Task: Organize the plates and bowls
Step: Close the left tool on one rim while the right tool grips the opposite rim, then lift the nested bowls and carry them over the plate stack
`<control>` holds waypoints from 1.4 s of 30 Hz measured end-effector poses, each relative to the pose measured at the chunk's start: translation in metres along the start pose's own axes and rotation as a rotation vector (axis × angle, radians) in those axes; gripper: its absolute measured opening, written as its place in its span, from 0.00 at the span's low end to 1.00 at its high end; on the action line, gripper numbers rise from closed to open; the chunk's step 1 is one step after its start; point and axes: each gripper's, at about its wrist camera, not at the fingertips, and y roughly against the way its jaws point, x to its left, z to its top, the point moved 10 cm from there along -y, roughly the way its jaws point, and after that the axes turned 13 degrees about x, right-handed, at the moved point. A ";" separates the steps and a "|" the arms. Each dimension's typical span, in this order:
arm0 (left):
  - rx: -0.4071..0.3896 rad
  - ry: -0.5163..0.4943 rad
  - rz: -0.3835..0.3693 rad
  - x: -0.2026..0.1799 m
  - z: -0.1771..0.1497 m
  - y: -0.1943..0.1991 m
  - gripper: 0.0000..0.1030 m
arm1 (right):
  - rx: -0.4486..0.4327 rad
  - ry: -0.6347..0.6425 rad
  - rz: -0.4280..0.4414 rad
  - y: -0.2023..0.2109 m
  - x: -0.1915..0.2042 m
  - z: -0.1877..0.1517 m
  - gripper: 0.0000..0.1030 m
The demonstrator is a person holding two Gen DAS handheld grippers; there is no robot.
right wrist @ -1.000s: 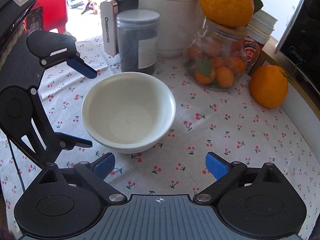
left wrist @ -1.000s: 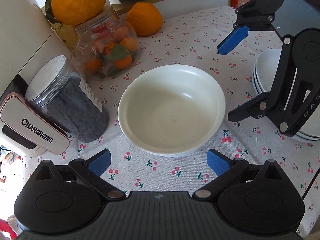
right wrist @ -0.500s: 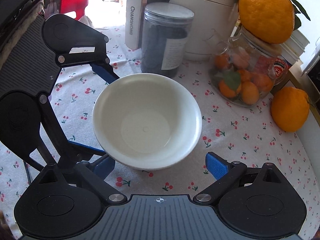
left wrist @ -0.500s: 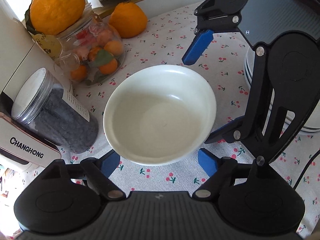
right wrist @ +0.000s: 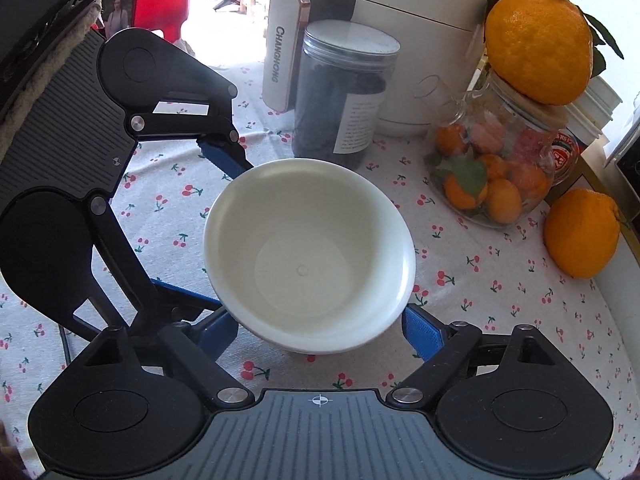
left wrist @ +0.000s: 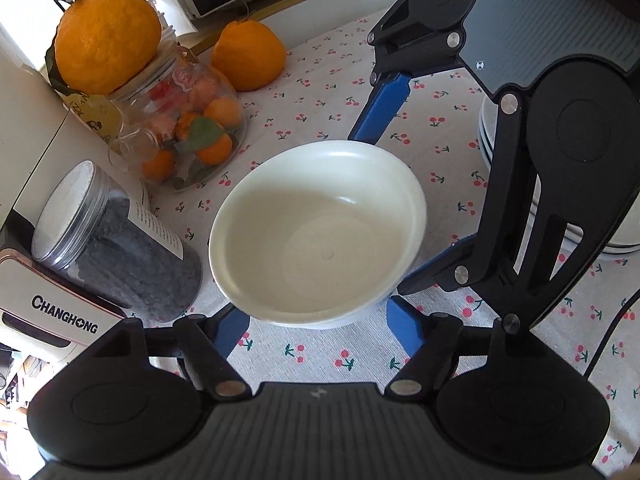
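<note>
From the left wrist view, the white bowl sat tilted on the cherry-print tablecloth, between the blue fingers of the left gripper, whose jaws were closing around its near side; the blue pads lay right at the bowl's lower wall, though whether they already pressed on it could not be told because the rim hid the contact. The right gripper reached in from the right of that view, one blue finger touching or just beside the bowl's far rim and the other low at its near right edge, so the bowl stood between its closing jaws too. A stack of white dishes showed behind the right gripper's black frame, mostly hidden. To the left stood a clear jar of dark contents beside a white Changhong appliance, a glass jar of small oranges with a large orange on its lid, and another orange near the back. From the right wrist view, the same bowl leaned toward the camera between the right gripper fingers, spread wide and closing, with the left gripper framing it from the left, one blue finger at the far rim. The dark jar, the appliance, the fruit jar and both oranges stood behind and to the right, apart from the bowl.
</note>
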 end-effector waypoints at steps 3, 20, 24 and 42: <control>-0.006 0.001 -0.001 -0.001 -0.001 0.000 0.70 | -0.006 -0.001 -0.002 0.002 0.001 0.000 0.87; -0.060 -0.025 0.006 -0.010 0.001 0.011 0.70 | -0.021 0.003 -0.071 0.032 0.003 -0.010 0.87; -0.081 -0.046 0.004 -0.017 0.005 0.019 0.69 | -0.009 0.001 -0.102 0.042 0.004 -0.016 0.87; -0.171 -0.136 -0.037 -0.064 0.021 0.053 0.70 | 0.021 -0.081 -0.192 0.094 0.011 -0.066 0.87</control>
